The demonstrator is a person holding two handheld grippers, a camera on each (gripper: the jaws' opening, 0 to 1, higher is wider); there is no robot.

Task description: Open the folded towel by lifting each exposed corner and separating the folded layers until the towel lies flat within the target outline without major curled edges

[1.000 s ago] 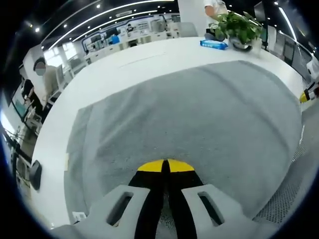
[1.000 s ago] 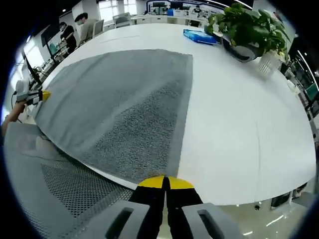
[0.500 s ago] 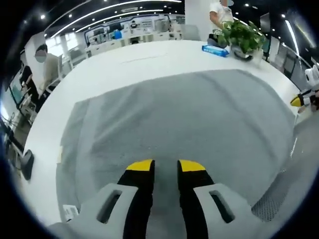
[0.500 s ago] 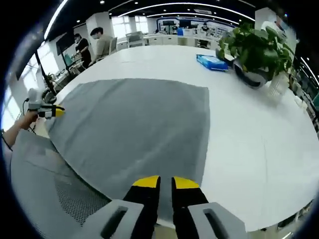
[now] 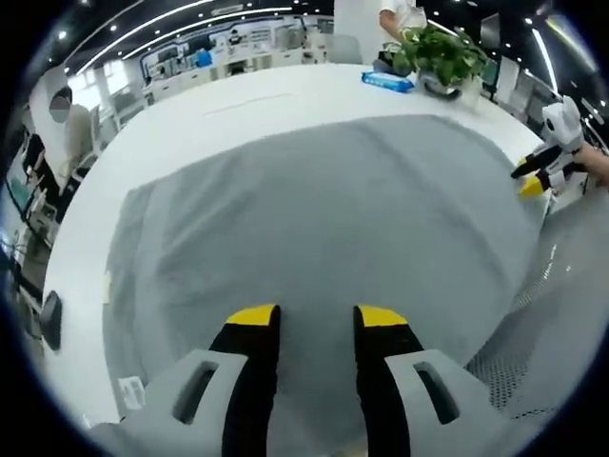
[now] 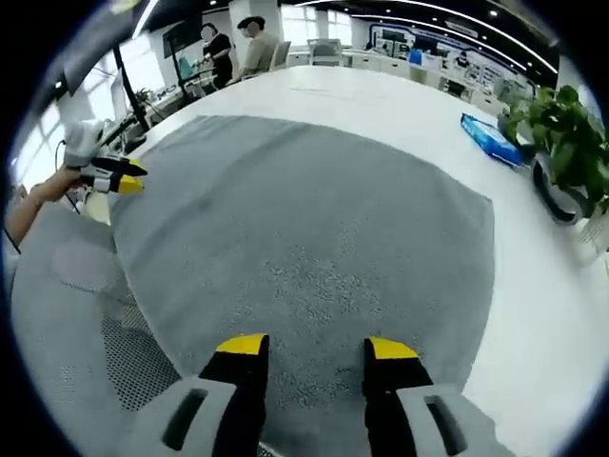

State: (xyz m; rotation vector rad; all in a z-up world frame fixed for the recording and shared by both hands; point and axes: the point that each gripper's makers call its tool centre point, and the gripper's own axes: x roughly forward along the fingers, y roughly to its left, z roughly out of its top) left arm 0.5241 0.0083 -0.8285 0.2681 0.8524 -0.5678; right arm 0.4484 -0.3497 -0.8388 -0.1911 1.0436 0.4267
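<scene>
A grey towel (image 5: pixel 324 209) lies spread out and flat on the white table (image 5: pixel 190 124). My left gripper (image 5: pixel 316 316) stands open just above the towel's near edge, with nothing between its yellow-tipped jaws. The right gripper (image 5: pixel 535 174) shows at the towel's right side. In the right gripper view the same towel (image 6: pixel 314 238) stretches ahead, its surface smooth. My right gripper (image 6: pixel 316 347) is open over the near edge, holding nothing. The left gripper (image 6: pixel 112 175), held by a hand, hovers at the towel's left side.
A potted plant (image 5: pixel 440 55) and a blue pack (image 5: pixel 385 83) sit at the table's far end, also seen as plant (image 6: pixel 563 143) and pack (image 6: pixel 490 138). A grey mesh chair (image 6: pixel 67 314) stands by the near edge. People (image 6: pixel 249 43) stand far behind.
Both grippers went from shut to open, their jaws spreading wide. The towel's near edge is let go and lies on the table. Both cameras shifted over the towel.
</scene>
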